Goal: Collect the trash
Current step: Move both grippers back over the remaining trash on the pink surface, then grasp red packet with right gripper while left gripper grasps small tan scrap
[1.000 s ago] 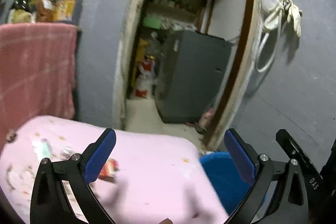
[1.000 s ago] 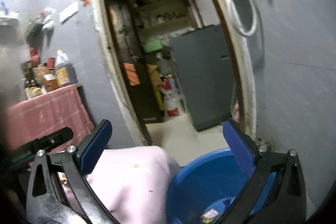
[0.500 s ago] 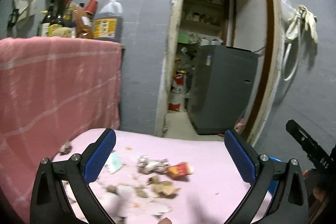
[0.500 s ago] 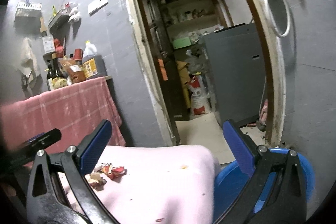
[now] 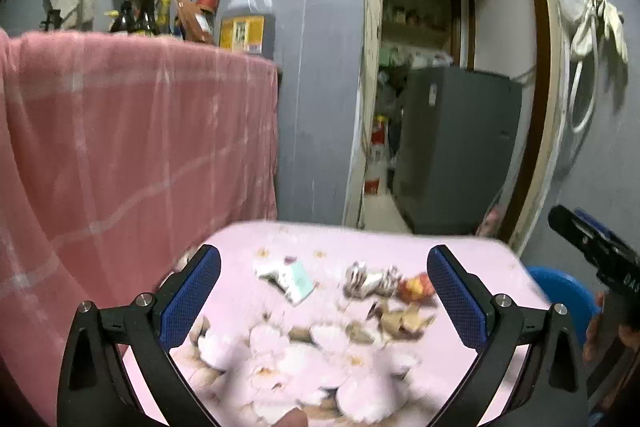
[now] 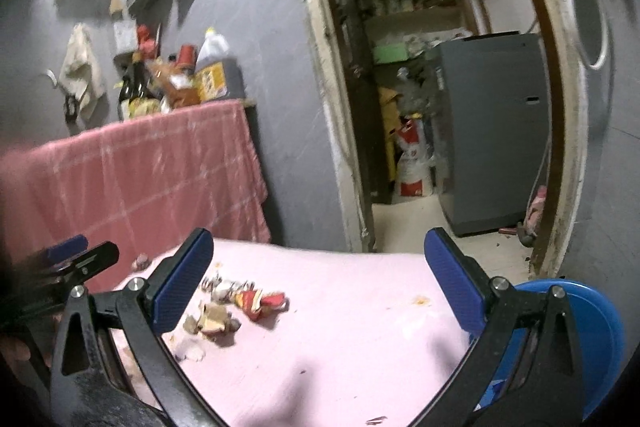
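Several bits of trash lie on the pink floral tablecloth (image 5: 472,259): a white and green packet (image 5: 294,277), a crumpled silver wrapper (image 5: 370,281), a red wrapper (image 5: 416,287) and brown paper scraps (image 5: 402,321). My left gripper (image 5: 324,295) is open above the cloth, with the trash between and beyond its fingers. The right wrist view shows the red wrapper (image 6: 260,301) and brown scraps (image 6: 212,319) near the left finger of my open right gripper (image 6: 320,283). A blue basin (image 6: 596,323) sits low at the table's right end.
A counter draped in pink cloth (image 5: 132,131) stands at the left, with bottles and a large jug (image 5: 248,21) on top. An open doorway (image 6: 432,107) ahead shows a grey appliance (image 6: 492,131) and shelves. A hose and rag (image 5: 596,23) hang on the right wall.
Both views have swung left from the blue basin and doorway toward the table. The trash pile has come between the left gripper's fingers. Both grippers stay open.
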The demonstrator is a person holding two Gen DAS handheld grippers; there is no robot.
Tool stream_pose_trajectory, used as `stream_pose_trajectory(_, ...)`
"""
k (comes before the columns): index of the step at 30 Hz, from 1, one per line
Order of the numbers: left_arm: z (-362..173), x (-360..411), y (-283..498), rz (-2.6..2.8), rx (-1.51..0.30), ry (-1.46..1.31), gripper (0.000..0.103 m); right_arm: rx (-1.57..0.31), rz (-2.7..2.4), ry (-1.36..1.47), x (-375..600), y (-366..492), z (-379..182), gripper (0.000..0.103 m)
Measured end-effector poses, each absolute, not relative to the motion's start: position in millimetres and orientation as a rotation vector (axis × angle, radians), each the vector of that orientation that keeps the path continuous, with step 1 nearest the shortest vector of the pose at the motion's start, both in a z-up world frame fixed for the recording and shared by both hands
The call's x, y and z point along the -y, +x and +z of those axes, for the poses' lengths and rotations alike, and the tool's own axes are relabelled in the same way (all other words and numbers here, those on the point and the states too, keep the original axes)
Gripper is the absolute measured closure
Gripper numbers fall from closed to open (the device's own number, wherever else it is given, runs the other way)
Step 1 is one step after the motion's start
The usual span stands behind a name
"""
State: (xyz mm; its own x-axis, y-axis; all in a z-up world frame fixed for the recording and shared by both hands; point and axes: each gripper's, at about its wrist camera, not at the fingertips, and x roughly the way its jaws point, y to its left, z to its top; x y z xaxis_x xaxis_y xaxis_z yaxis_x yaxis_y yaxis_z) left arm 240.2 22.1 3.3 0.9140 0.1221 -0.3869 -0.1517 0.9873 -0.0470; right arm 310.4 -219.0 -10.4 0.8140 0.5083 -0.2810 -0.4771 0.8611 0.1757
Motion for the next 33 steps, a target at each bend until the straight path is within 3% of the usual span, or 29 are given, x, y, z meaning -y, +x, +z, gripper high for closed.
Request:
stream_pose_trajectory(6,-16.7,-31.8,246.4,0.131,-0.498,-0.09,0.002,-0.386,0.555,0.042,202.2,317.1,-18.8,0.002)
stream_pose_trajectory(16,-37.1,-32.3,259.5,0.105,-0.622,-0.104,0.006,-0.55,0.622,-0.003,175.0,342.2,-34.5,0.025)
stream_pose_trajectory(29,-54.7,-20.7,293.2,-0.031,-0.786,-0.12,0.052,-0.755,0.711,-0.061,140.1,370.7,-60.9,0.053)
stream_pose_trajectory(33,-58.6,-21.0,301.6,-0.06,-0.819,-0.14,0.063,-0.778,0.728,-0.068,134.0,374.4,-64.0,0.056)
